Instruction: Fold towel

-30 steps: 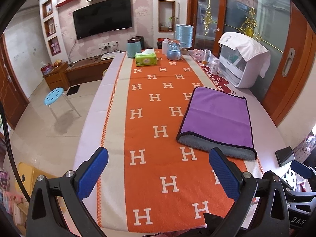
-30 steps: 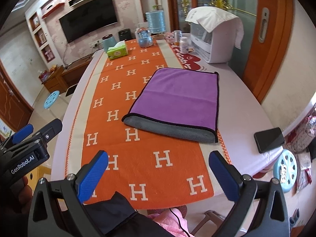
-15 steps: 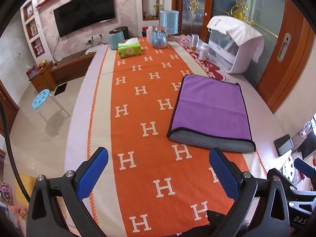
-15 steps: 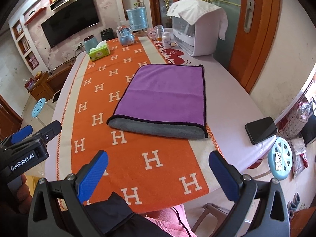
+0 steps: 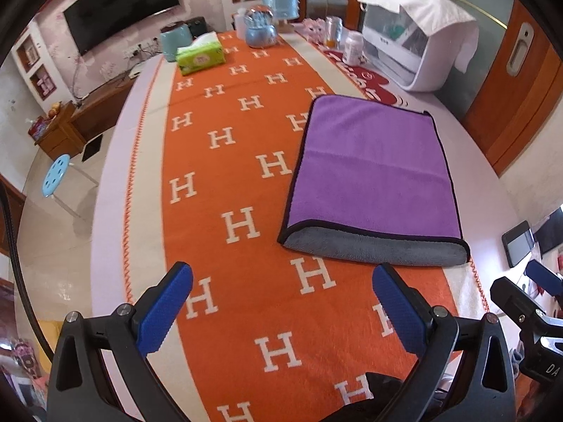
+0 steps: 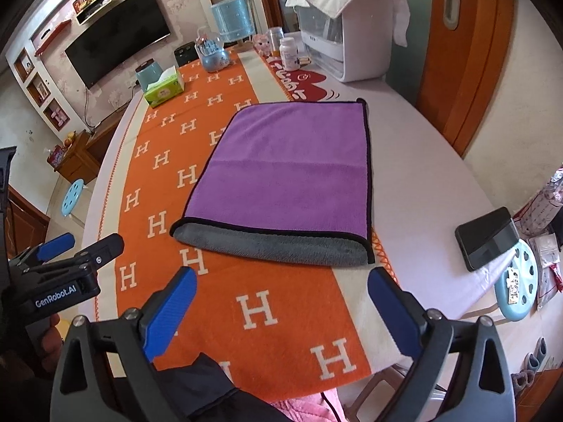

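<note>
A purple towel [image 5: 373, 172] with a grey underside and black trim lies folded flat on the orange H-patterned runner [image 5: 228, 183]; its grey folded edge faces me. It also shows in the right wrist view [image 6: 288, 172]. My left gripper [image 5: 281, 302] is open and empty, above the runner just short of the towel's near left corner. My right gripper [image 6: 281, 302] is open and empty, just short of the towel's near edge. The left gripper also shows at the left edge of the right wrist view [image 6: 67, 267].
A black phone [image 6: 487, 237] lies at the table's right edge. A white appliance [image 6: 337, 24] draped with a cloth stands at the far right. A green tissue box [image 5: 200, 58], jars and bottles [image 5: 352, 47] stand at the far end. Blue stools [image 6: 517, 286] stand beside the table.
Both grippers have moved forward and lower toward the towel's near edge, so the towel looms larger. Both stay open. The towel has not moved.
</note>
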Tool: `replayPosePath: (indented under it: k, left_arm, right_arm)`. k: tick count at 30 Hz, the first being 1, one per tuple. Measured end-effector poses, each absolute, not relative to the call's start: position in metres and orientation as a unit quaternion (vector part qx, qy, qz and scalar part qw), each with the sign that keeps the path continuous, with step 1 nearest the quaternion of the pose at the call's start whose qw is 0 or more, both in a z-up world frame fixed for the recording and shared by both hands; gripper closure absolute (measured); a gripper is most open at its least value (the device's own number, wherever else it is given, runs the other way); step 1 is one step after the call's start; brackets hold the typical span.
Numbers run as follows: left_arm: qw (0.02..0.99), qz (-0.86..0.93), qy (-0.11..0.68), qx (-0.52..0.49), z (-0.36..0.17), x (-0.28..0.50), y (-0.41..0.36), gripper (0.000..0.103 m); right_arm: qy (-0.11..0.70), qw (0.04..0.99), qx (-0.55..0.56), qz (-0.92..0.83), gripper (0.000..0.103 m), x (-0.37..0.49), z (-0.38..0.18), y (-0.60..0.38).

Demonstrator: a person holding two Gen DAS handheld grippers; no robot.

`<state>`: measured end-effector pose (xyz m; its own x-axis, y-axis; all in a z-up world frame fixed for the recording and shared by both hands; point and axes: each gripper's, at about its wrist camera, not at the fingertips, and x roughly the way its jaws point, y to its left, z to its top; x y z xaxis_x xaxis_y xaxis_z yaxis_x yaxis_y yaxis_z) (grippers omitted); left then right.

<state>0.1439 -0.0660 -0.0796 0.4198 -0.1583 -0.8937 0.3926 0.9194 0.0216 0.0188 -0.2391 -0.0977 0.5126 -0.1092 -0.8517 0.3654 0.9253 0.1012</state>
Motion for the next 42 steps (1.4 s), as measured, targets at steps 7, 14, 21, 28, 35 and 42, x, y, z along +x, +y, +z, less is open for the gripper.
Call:
replayPosePath:
  k: [7, 14, 21, 28, 35, 42]
  left_arm:
    - [0.81, -0.181, 0.539, 0.141, -0.115, 0.18, -0.09, 0.001]
    - [0.786, -0.185, 0.566, 0.165, -0.157, 0.208, -0.101, 0.001]
    - [0.767, -0.2, 0.587, 0.167, -0.187, 0.226, -0.107, 0.001]
    - [0.755, -0.229, 0.587, 0.182, -0.205, 0.236, -0.117, 0.001]
    - [0.746, -0.238, 0.593, 0.187, -0.217, 0.244, -0.12, 0.004]
    - [0.729, -0.259, 0.609, 0.177, -0.221, 0.244, -0.125, 0.028]
  right_arm:
    - [0.496, 0.851, 0.122, -0.119, 0.011, 0.044, -0.121, -0.261]
    - [0.515, 0.845, 0.099, -0.105, 0.016, 0.058, -0.15, -0.286]
    - [0.524, 0.841, 0.097, -0.096, 0.021, 0.062, -0.177, -0.306]
    - [0.531, 0.837, 0.097, -0.093, 0.029, 0.064, -0.197, -0.32]
    - [0.552, 0.823, 0.099, -0.093, 0.048, 0.065, -0.214, -0.329]
    - [0.556, 0.819, 0.105, -0.094, 0.064, 0.063, -0.216, -0.334]
